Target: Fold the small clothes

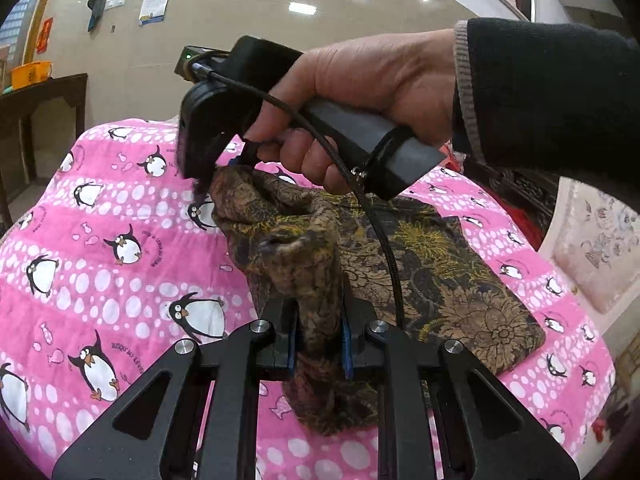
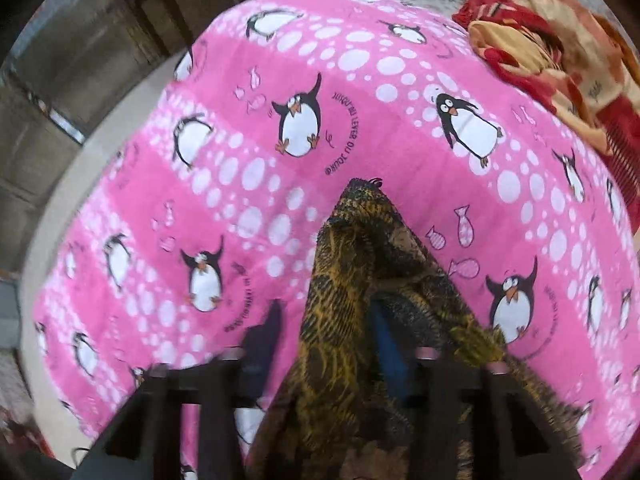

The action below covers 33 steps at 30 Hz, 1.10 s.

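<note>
Slippage looked the likeliest trouble: both the left tongs [image 1: 318,344] and the right tongs [image 1: 208,184] were clenched on bunched edges of the brown patterned garment [image 1: 440,272], half-lifted off the pink penguin blanket [image 1: 100,240], so uneven pulling might spoil the fold.

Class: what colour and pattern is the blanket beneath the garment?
Pink blanket with white dots and penguins; clearest in the right wrist view.

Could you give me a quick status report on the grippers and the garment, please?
Left gripper shut on the brown patterned garment. Right gripper pinching its far corner. Garment partly lifted off the pink penguin blanket. Nothing in the way.
</note>
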Motion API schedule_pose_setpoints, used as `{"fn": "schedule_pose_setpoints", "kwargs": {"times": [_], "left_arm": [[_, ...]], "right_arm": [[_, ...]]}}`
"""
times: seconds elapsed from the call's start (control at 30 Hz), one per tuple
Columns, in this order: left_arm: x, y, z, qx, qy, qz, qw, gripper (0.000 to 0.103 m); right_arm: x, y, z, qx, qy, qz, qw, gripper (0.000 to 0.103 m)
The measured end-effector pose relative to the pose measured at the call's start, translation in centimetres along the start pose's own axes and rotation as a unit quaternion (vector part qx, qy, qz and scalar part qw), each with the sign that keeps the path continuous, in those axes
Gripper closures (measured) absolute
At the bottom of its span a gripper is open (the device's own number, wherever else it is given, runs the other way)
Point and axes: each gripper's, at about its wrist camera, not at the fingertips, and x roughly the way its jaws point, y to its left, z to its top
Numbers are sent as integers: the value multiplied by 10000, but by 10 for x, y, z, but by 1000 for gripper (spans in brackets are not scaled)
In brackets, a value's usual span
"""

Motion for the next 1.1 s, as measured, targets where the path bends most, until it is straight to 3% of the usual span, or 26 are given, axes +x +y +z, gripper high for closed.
{"fn": "schedule_pose_setpoints", "kwargs": {"times": [0.1, 0.27, 0.63, 0.77, 0.93, 1.0, 1.07, 1.1], "left_arm": [[-6, -3, 3, -25, 6, -98, 9999, 88], [-7, -36, 10, 276, -17, -391, 9989, 89], [32, -178, 2, 1098, 390, -1463, 9824, 89], [61, -216, -15, 1235, 716, -1568, 9773, 89], [90, -234, -43, 1412, 1275, -1443, 9711, 88], [88, -236, -46, 1488, 1280, -1396, 9706, 85], [81, -234, -43, 1460, 1321, -1501, 9689, 73], [75, -232, -43, 1434, 1363, -1599, 9671, 72]], "right_arm": [[-7, -10, -7, 154, -167, 83, 9997, 93], [-43, -53, -40, 467, -417, 306, 9976, 94], [-105, -182, -169, 1092, -455, -161, 9929, 94], [-97, -227, -214, 1436, -398, -280, 9884, 94], [-54, -263, -253, 1927, -389, -240, 9802, 94], [-50, -268, -263, 2183, -645, -138, 9737, 81], [-58, -276, -274, 2504, -857, -74, 9643, 67], [-63, -277, -278, 2586, -940, 13, 9614, 66]]}}
